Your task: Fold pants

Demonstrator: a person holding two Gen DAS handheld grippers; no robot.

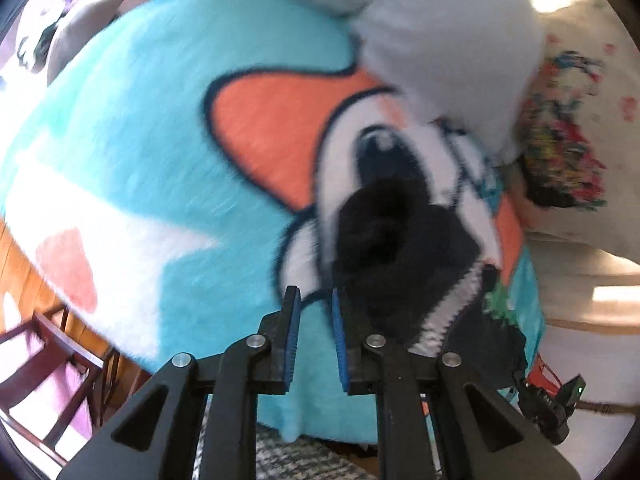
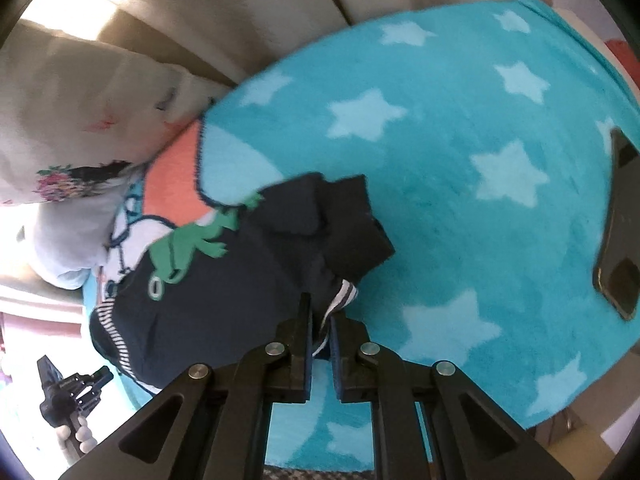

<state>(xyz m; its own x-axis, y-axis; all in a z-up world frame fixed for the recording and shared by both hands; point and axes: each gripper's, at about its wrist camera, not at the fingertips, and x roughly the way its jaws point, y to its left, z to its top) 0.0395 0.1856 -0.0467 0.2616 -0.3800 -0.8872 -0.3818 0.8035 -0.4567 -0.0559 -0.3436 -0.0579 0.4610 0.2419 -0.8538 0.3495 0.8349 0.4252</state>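
Observation:
The dark navy pants [image 2: 224,280] with a green frog print and striped trim lie partly folded on a turquoise blanket [image 2: 480,220]. My right gripper [image 2: 321,312] is shut on the pants' striped waistband edge. In the left wrist view the pants [image 1: 392,248] are a dark bunched heap just ahead and right of my left gripper [image 1: 316,300], whose jaws stand slightly apart with nothing between them. The left gripper also shows in the right wrist view [image 2: 76,396] at the lower left, off the blanket.
A dark phone [image 2: 620,232] lies on the blanket at the right. A floral pillow [image 1: 560,140] and a pale grey cloth [image 1: 452,48] sit at the back. A wooden chair [image 1: 52,360] stands beside the bed on the left.

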